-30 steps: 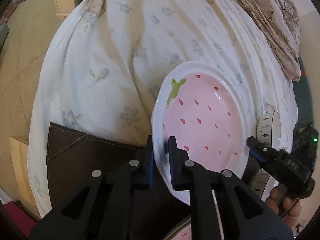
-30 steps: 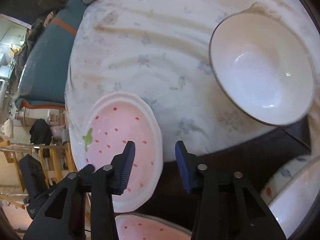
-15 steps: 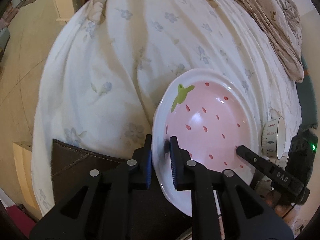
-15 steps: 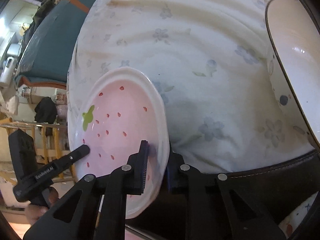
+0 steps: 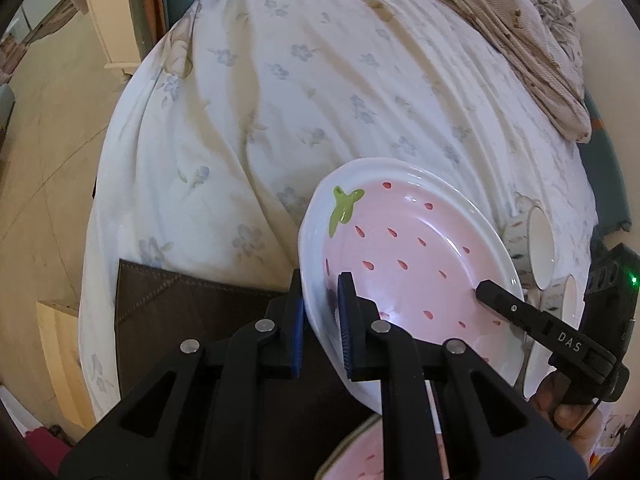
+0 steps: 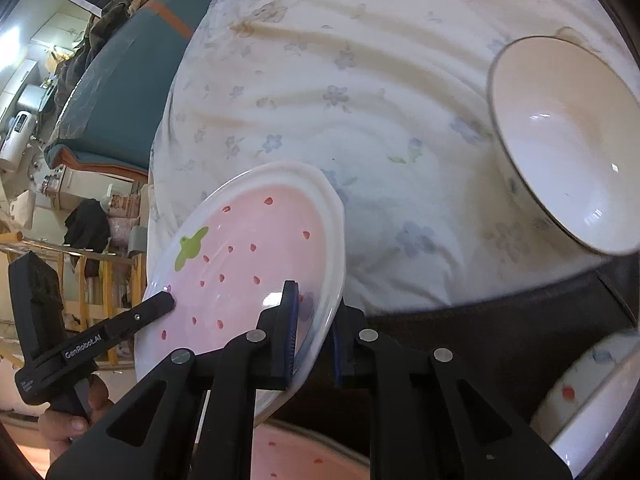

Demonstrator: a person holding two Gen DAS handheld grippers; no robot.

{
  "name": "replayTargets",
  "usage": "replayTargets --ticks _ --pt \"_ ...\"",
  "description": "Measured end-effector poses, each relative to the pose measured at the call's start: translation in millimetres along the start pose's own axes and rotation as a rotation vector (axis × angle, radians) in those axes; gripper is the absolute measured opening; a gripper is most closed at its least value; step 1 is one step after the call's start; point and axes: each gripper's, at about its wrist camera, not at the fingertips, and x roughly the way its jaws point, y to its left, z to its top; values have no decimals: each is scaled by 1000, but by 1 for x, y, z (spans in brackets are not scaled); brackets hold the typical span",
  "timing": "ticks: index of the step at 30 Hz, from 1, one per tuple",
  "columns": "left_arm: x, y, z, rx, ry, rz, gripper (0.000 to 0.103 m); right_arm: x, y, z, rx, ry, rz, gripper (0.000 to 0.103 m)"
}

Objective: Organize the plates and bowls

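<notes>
A pink strawberry plate [image 5: 408, 256] with a white rim and a green leaf mark is held tilted above the bed. My left gripper [image 5: 320, 312] is shut on its near rim. My right gripper [image 6: 314, 320] is shut on the opposite rim; the same plate shows in the right wrist view [image 6: 248, 264]. A second pink strawberry plate [image 5: 360, 456] lies below on the dark brown mat [image 5: 192, 312]; it also shows in the right wrist view [image 6: 296, 456]. A large white bowl [image 6: 560, 140] lies tilted on the sheet.
A floral white sheet [image 5: 300, 100] covers the bed. Small patterned cups [image 5: 540, 252] sit at the right. Another spotted dish [image 6: 592, 392] is at the lower right. A beige quilt [image 5: 520, 20] lies at the back. The floor drops off at the left.
My right gripper has closed on the plate's rim from open a second ago. The plate now hangs between both grippers and has shifted slightly right and lower in the left wrist view.
</notes>
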Motion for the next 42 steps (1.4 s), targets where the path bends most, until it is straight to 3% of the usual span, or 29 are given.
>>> replayTargets --ticks 11,24,42 --pt "-41 -32 -37 87 -18 -38 12 -56 4 -23 -43 -52 -11 15" --pt "-71 -38 -87 154 -31 -58 12 -99 9 -81 -60 -80 -22 16" --pt "-69 -43 -145 213 -2 -47 13 -124 -3 -154 -46 -94 -57 16"
